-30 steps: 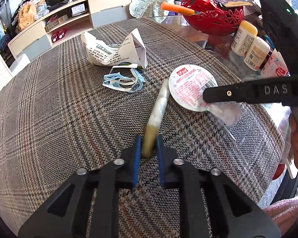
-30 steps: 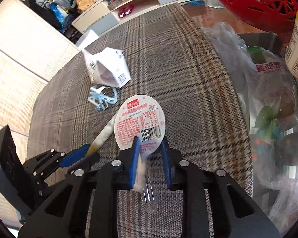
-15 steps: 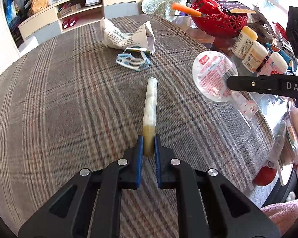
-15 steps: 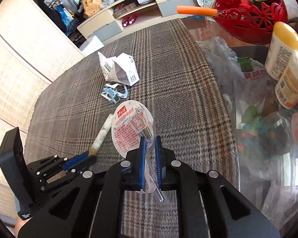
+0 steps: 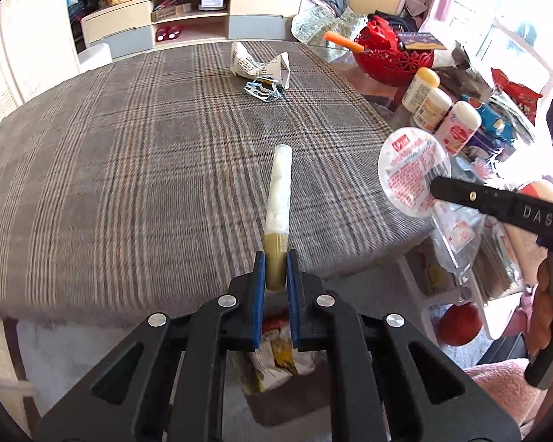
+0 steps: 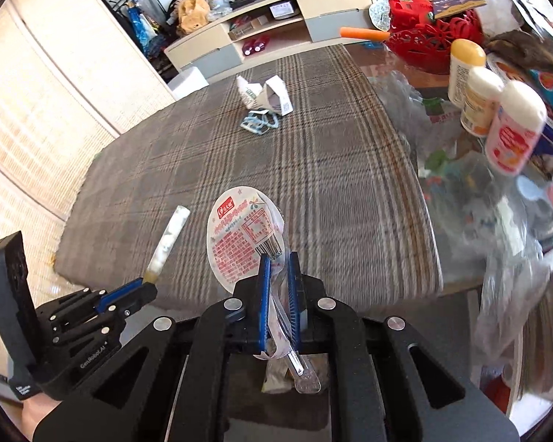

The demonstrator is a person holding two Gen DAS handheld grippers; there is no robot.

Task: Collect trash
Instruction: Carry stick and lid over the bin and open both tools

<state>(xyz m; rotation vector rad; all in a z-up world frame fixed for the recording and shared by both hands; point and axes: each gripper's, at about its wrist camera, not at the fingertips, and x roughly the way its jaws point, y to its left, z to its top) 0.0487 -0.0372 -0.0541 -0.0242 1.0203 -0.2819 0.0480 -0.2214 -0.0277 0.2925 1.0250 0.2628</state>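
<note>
Grippers both clenched: left gripper [image 5: 275, 270] grasps tube [image 5: 278, 199], right gripper [image 6: 278, 276] grasps lid [image 6: 245, 234], lifted off table [image 5: 129, 169], likely for binning.

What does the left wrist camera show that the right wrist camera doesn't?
Only the left wrist view shows the full bin under the left tongs, and a red ball on the floor. Only the right wrist view shows the clear spoon hanging below the right tongs. Both show the tube, the round lid, the crumpled carton and the plaid table.
</note>
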